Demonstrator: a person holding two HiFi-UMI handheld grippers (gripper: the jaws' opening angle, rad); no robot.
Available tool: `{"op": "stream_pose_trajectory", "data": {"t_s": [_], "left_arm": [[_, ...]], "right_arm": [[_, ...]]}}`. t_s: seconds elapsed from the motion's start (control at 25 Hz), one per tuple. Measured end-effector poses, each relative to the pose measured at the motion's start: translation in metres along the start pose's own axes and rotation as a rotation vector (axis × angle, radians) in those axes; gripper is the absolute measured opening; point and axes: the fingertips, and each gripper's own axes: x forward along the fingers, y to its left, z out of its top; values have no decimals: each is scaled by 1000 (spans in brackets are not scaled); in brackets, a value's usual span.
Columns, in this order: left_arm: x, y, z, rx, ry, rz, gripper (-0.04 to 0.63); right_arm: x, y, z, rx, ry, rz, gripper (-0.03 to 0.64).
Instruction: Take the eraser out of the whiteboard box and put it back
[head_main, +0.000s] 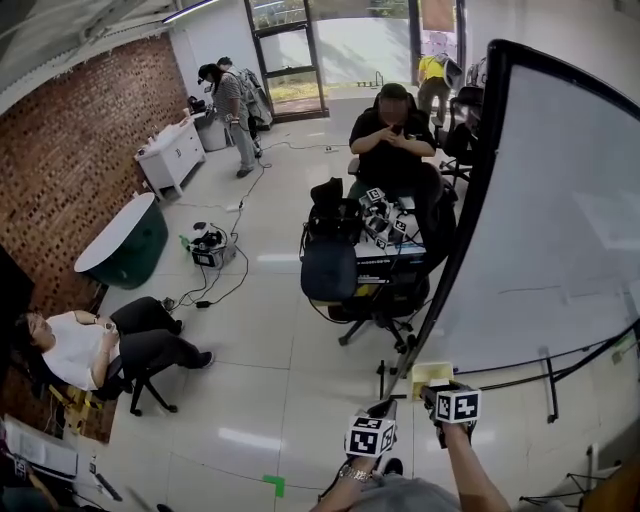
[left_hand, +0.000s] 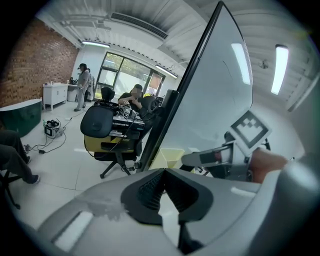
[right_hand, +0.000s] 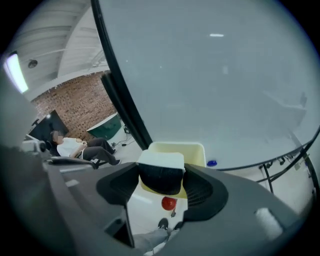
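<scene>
Glossy white floor (head_main: 270, 390), cables (head_main: 222, 290), green tape mark (head_main: 274, 485)

Head view: whiteboard (head_main: 560, 220) cut off at right edge; whiteboard box (head_main: 428, 374) partly behind right tool (head_main: 438, 395). Right gripper view: eraser (right_hand: 161, 172) hides box inside; blue thing (right_hand: 212, 163) too small to identify.

Black-felted white eraser (right_hand: 161, 174) gripped between jaws, before pale yellow box (right_hand: 194, 152)

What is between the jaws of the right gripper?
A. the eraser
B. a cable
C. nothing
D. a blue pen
A: the right gripper view shows the right gripper closed on the eraser, white on top and black below, over the yellow box.
</scene>
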Motion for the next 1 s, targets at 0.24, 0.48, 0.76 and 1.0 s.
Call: {"op": "stream_pose_trajectory", "data": {"t_s": [0.24, 0.48, 0.76, 1.0], "left_arm": [[7, -9, -1, 8, 16, -10, 3], [5, -11, -8, 16, 30, -6, 3], [4, -1, -14, 6, 39, 13, 3], [6, -7, -10, 14, 38, 3, 3]], "right_arm": [[-56, 2, 89, -73, -221, -9, 281], [-31, -11, 100, -32, -336, -43, 278], [-13, -10, 79, -100, -357, -76, 276], [-13, 0, 69, -170, -322, -86, 276]]}}
